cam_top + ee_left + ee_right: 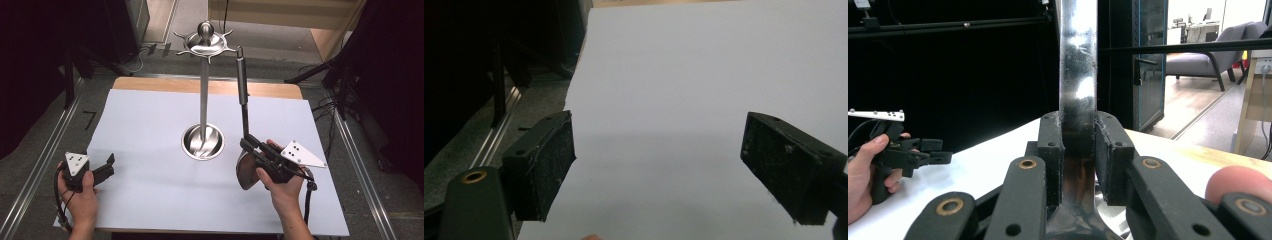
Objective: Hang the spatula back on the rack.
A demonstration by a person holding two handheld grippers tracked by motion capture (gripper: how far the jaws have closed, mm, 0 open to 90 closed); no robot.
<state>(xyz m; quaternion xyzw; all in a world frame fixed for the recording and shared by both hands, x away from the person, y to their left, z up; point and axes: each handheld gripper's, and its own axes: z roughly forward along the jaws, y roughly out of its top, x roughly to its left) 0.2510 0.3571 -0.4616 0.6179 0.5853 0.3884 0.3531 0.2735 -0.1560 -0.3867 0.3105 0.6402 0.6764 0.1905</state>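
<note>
Two grippers are mine in the high view: my right gripper (pixel 250 146) is clamped on the neck of a ladle (pixel 243 100) held upright with its bowl on the white mat (pixel 150 190), just right of the steel stand (pixel 204 100), while my left gripper (pixel 102 170) rests idle near the mat's left edge. From my left gripper view, its pads (pixel 544 170) stand wide apart with nothing between them and bare mat ahead. From my right gripper view, the ladle handle (pixel 1078 60) is pinched between my pads, so I judge the lift to a hook on the stand comes next, calling for a straight rise clear of the stand's post.
</note>
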